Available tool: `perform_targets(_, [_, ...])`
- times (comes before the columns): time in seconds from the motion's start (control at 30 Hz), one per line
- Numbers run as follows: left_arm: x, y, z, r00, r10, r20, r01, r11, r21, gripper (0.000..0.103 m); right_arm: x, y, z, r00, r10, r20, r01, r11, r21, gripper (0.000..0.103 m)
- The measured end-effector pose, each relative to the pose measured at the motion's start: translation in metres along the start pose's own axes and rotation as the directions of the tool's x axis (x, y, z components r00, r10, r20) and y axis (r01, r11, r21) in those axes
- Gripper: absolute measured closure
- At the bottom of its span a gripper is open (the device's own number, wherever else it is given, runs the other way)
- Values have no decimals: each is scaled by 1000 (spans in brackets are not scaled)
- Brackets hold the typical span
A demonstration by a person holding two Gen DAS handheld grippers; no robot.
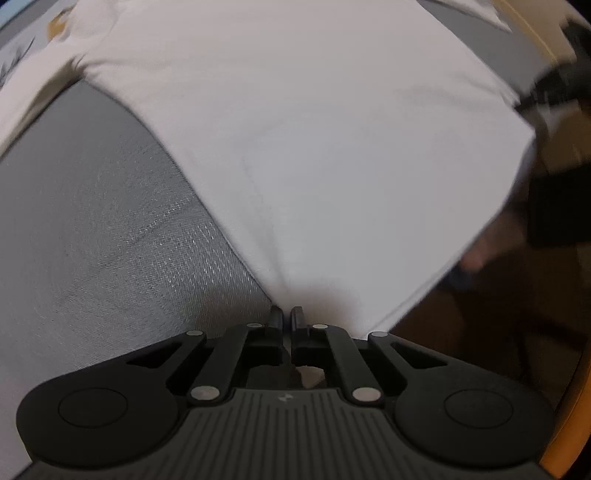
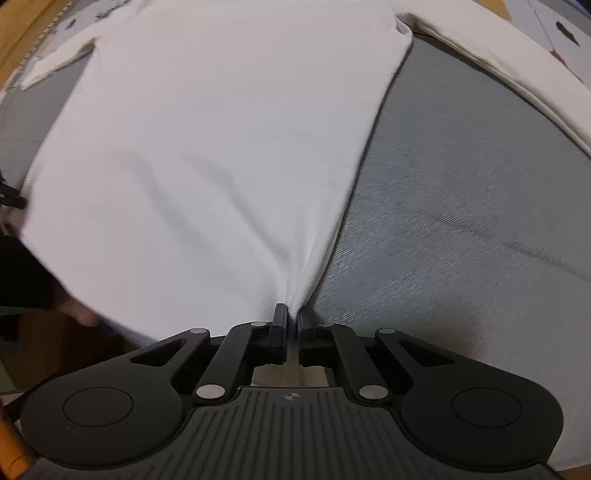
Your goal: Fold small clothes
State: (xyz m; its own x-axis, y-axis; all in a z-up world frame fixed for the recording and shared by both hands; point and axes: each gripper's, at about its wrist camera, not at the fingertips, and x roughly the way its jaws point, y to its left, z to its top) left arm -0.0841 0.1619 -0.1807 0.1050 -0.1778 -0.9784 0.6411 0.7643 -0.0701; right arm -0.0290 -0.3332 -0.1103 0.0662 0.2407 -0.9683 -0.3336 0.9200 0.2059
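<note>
A white shirt (image 1: 295, 129) lies spread on a grey cloth surface (image 1: 92, 229). My left gripper (image 1: 287, 314) is shut on the shirt's near hem corner, and the cloth fans out from the fingertips. In the right wrist view the same white shirt (image 2: 207, 147) spreads ahead, and my right gripper (image 2: 292, 312) is shut on its other near hem corner, with creases pulling toward the pinch. The other gripper shows as a dark shape at the right edge of the left wrist view (image 1: 554, 88) and at the left edge of the right wrist view (image 2: 11, 199).
The grey surface (image 2: 461, 221) extends right of the shirt. The shirt's long sleeves lie out to the sides (image 2: 498, 70) (image 1: 33, 96). A wooden edge (image 2: 22, 26) borders the surface. White papers (image 2: 554, 29) lie beyond it.
</note>
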Motion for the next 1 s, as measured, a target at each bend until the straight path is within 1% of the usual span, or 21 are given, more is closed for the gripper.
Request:
perform_targets(0.03, [2,-3,-3,999,28,-18,-28,999,30,100,-3,2,-2,1000,9,1,-9,1000,-3,99])
perform_targets(0.07, [8,-5,-6,997,59,-44,-56,997,58,100,-3,4,-5,1000,-14,-7,14,1000,-18,99])
perform_targets(0.1, [10,-5,-8,997,62,-47,-59,996,61,99,1,4,-10,998,-60,-33,59,998,-32,99])
perform_targets(0.17, [6,-1,-6,999,44,-31,-43,999,28,97,5,7,-15,994,-93,-50,91,995,-36,97])
perform_targets(0.23, [-6,6,-1,999,21,36,-21,1000,2,91,-5,8,-13,994,-108,9,108,994,-14,92])
perform_targets(0.27, [-14,9,1,996,17,89,-15,1000,-21,86,-12,9,-13,992,-120,47,120,993,7,89])
perform_targets(0.3, [-21,12,4,990,8,137,-2,999,-42,85,-20,8,-12,988,-124,91,121,992,35,88])
perform_targets(0.37, [-24,13,8,984,-22,177,32,998,-52,85,-31,8,-11,983,-100,156,90,994,69,86])
perform_targets(0.43, [-14,11,14,986,-34,165,40,999,-31,85,-31,19,-15,981,-68,179,61,997,48,82])
perform_targets(0.47, [-5,7,14,990,-31,135,33,999,-14,85,-26,25,-15,984,-60,169,56,998,25,77])
perform_targets(0.53, [15,6,11,999,6,49,-7,1000,22,85,-9,19,-4,991,-69,117,73,997,-31,72])
perform_targets(0.57, [21,4,10,999,22,31,-23,998,50,84,1,26,-5,993,-92,76,98,992,-74,72])
perform_targets(0.6, [19,5,12,999,19,43,-22,998,67,84,8,33,-2,992,-114,47,118,987,-113,72])
perform_targets(0.63, [13,10,15,998,12,70,-15,999,45,83,11,35,0,991,-125,40,129,982,-140,72])
perform_targets(0.67, [5,19,18,994,8,111,-8,1000,3,82,9,37,2,990,-126,57,133,981,-144,72])
perform_targets(0.73, [-10,39,22,980,10,200,5,997,-72,80,-3,35,10,983,-133,129,146,985,-96,72])
perform_targets(0.8, [-20,55,24,961,53,270,-21,992,-123,71,-20,31,24,955,-165,248,175,984,-16,72])
perform_targets(0.83, [-25,66,25,947,96,305,-49,986,-157,71,-28,29,29,936,-186,300,187,982,24,70])
perform_targets(0.9, [-32,88,30,919,163,359,-80,969,-235,70,-43,21,45,884,-229,407,196,973,121,66])
perform_targets(0.93, [-37,98,29,906,187,380,-84,959,-272,69,-54,2,56,858,-247,450,195,968,160,64])
perform_targets(1.0, [-52,118,26,866,254,431,-87,925,-371,68,-67,-4,69,801,-282,528,185,955,230,63])
